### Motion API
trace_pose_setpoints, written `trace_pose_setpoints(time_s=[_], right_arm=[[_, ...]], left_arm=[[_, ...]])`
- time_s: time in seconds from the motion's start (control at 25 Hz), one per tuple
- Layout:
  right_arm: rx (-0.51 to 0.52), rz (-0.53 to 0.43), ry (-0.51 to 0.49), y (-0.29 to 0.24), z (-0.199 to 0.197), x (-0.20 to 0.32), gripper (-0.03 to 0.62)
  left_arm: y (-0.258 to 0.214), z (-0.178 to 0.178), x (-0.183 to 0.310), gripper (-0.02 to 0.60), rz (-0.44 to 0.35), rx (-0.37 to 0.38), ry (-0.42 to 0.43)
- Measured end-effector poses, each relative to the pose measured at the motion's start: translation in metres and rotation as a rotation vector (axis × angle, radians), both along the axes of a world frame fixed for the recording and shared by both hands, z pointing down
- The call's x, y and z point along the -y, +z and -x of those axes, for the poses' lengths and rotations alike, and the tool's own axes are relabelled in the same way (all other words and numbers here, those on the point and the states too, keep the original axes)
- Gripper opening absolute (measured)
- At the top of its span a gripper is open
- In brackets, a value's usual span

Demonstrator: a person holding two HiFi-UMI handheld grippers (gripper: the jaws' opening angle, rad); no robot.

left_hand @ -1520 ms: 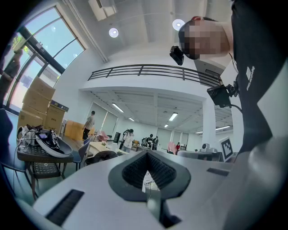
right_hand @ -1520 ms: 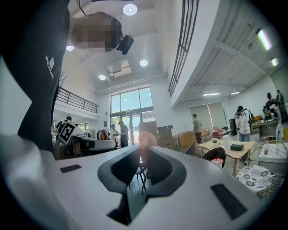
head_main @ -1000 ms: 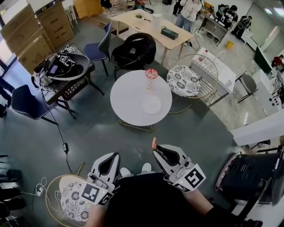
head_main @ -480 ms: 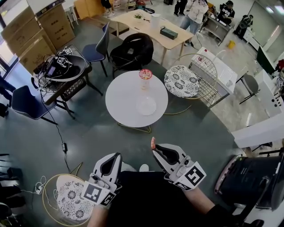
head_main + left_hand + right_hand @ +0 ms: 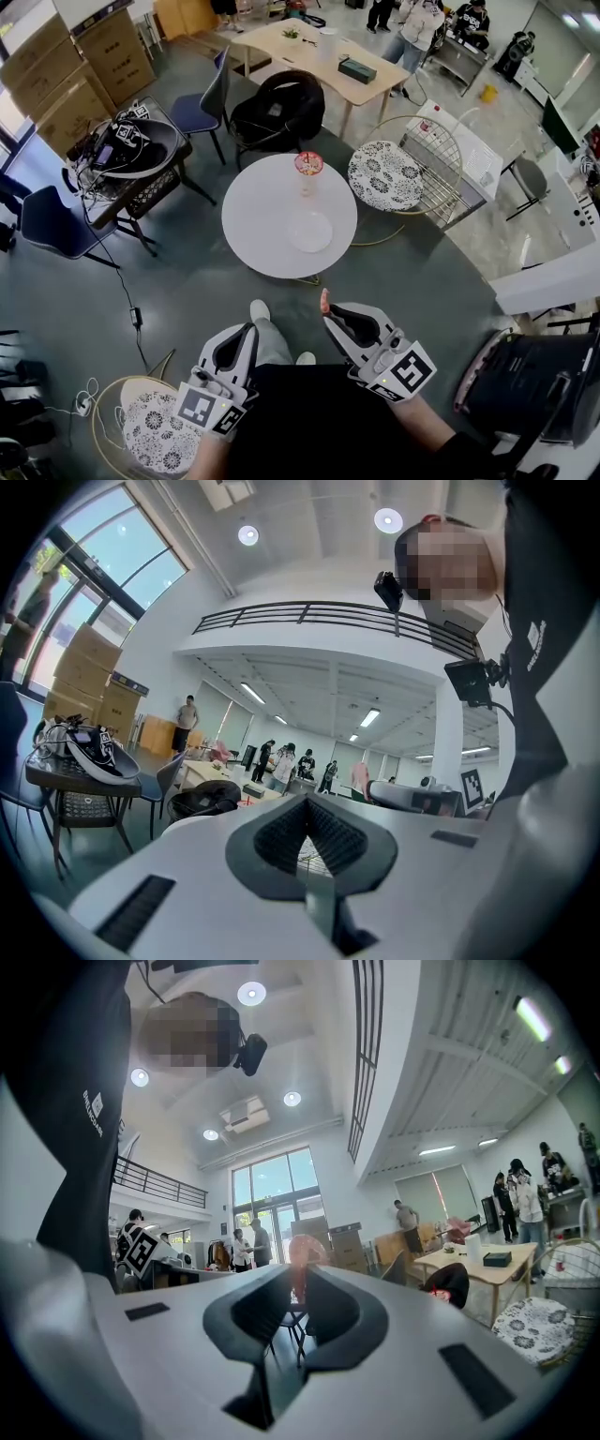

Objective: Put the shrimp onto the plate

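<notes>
Grey floor fills most of the head view, with a round white bench (image 5: pixel 258 211) standing at the middle of the frame, well apart from me. On it lies a pale plate (image 5: pixel 309 232), right of the bench's centre, and just above the plate in the frame stands a pink-topped glass (image 5: pixel 308 165). A patterned wire chair (image 5: pixel 385 174) sits beside the bench to the right, a black chair (image 5: pixel 281 105) above it, and cardboard boxes (image 5: pixel 70 70) are stacked in the upper left corner.

Both of my claws are held low in the frame, close to my body. My right claw (image 5: pixel 327 313) is clenched on the shrimp (image 5: pixel 324 301): in the right gripper view the pink-orange shrimp (image 5: pixel 302 1258) sticks up from between the tips of the right claw (image 5: pixel 302 1277), pinched there (only its upper end shows past the jaws). The shrimp is nowhere near the plate; it hangs over the floor at the lower middle of the head view.

My left claw (image 5: pixel 247 328) is clenched too, with nothing in it; in the left gripper view its tips (image 5: pixel 307 800) meet with no gap. One shoe (image 5: pixel 260 310) shows on the floor between the claws.
</notes>
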State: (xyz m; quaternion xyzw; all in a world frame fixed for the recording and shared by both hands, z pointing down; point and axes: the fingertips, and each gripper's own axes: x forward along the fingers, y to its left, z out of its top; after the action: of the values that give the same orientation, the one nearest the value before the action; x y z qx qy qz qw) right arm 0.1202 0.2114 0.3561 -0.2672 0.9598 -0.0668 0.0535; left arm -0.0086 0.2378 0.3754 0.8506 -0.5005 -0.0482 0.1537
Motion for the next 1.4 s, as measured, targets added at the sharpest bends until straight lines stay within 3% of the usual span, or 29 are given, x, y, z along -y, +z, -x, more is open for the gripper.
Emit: trace_pose_setpoints(time_s=[0.72,1.4], right_arm=[[-0.029,0.049,0.066,0.012,0.047,0.098,0.057],[-0.083,0.089,0.169,0.026,0.109,0.196,0.057]], left_arm=[[0.006,0.053,0.112,0.006,0.035,0.014,0.073],[0.018,0.112,0.216,0.006,0.069,0.006,0.202]])
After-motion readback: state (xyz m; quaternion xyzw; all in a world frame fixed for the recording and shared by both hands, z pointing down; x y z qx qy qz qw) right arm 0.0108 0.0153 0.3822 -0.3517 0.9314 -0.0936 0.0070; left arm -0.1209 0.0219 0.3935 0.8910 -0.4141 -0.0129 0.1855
